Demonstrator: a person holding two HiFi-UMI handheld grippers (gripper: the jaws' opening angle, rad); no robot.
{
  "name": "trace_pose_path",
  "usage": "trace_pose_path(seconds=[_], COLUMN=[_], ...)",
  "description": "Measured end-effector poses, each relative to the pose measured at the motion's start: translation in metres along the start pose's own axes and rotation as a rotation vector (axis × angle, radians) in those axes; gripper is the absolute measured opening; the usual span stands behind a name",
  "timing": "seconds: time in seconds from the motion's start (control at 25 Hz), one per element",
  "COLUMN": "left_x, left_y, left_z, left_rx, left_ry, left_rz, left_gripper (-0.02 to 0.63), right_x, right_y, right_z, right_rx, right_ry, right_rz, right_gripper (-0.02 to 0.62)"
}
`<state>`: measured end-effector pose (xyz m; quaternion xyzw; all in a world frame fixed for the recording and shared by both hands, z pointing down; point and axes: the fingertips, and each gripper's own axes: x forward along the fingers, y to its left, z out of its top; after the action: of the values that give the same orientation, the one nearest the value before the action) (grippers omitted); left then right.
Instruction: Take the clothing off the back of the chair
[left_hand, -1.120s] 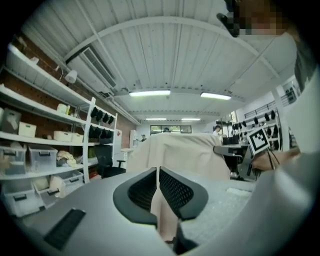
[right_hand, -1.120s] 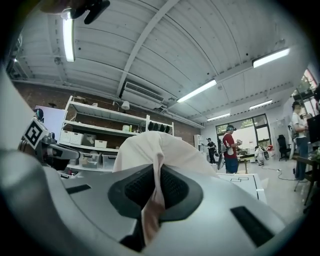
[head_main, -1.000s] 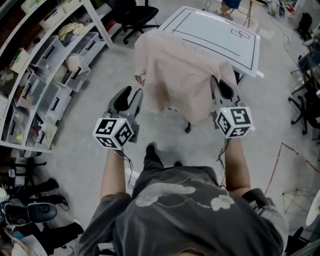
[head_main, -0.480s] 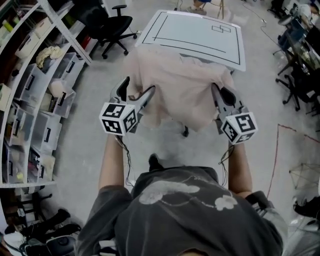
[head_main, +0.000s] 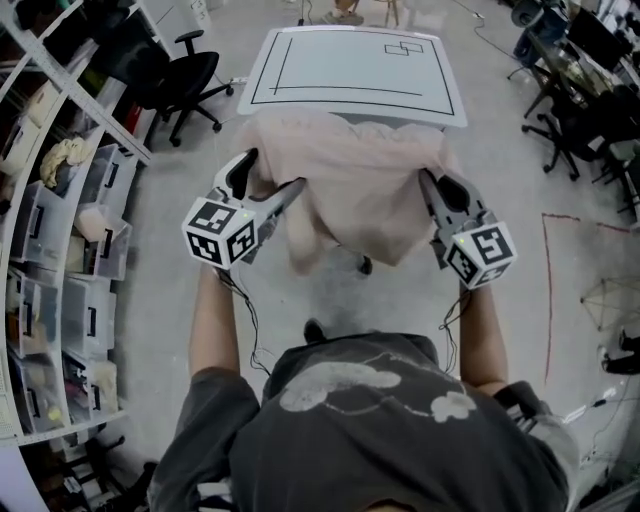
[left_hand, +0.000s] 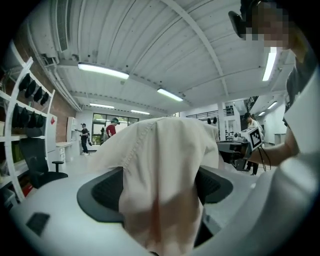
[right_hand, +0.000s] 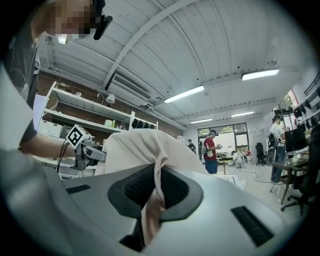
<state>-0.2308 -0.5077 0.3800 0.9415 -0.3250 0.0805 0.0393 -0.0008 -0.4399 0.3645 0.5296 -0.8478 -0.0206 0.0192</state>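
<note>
A pale pink garment (head_main: 355, 185) hangs over a chair back; the cloth hides the chair except a dark caster (head_main: 366, 265) below the hem. My left gripper (head_main: 263, 186) is at the garment's left edge. Its jaws have just been opening and now stand wide, with a fold of the garment (left_hand: 160, 165) hanging loose between the pads, which do not press it. My right gripper (head_main: 440, 192) is shut on the garment's right edge, and the cloth (right_hand: 150, 210) is pinched between its pads.
A white table (head_main: 350, 60) with black lines stands just beyond the garment. A black office chair (head_main: 185, 80) is at the back left. Shelves with storage bins (head_main: 60, 230) run along the left. More office chairs (head_main: 565, 130) stand at the right. Other people stand far off.
The left gripper's jaws have opened wide and it has swung in to the garment's left edge, so cloth now sits between its jaws. The right gripper keeps its hold.
</note>
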Motion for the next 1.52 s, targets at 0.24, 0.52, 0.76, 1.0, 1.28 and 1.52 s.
trace_pose_path(seconds=[0.24, 0.52, 0.76, 1.0, 1.28, 1.52], left_x=[0.003, -0.021, -0.024, -0.024, -0.035, -0.048], left_y=[-0.012, -0.022, -0.029, -0.033, -0.052, -0.084], left_z=[0.0, -0.002, -0.004, -0.012, -0.026, -0.041], left_rx=[0.065, 0.143, 0.122, 0.064, 0.021, -0.026], left_ry=[0.014, 0.001, -0.015, 0.021, 0.074, 0.084], left_rz=[-0.063, -0.011, 0.039, 0.153, 0.274, 0.357], left_gripper=[0.274, 0.061, 0.006, 0.006, 0.006, 0.006], right_x=[-0.005, -0.009, -0.012, -0.021, -0.036, -0.053], right_y=[-0.001, 0.002, 0.002, 0.006, 0.008, 0.007], right_z=[0.001, -0.001, -0.003, -0.008, -0.02, -0.038], right_rx=[0.003, -0.009, 0.021, -0.012, -0.02, 0.017], right_ry=[0.007, 0.006, -0.013, -0.002, 0.027, 0.066], right_rz=[-0.031, -0.026, 0.044, 0.113, 0.18, 0.263], right_gripper=[0.014, 0.015, 0.012, 0.009, 0.005, 0.004])
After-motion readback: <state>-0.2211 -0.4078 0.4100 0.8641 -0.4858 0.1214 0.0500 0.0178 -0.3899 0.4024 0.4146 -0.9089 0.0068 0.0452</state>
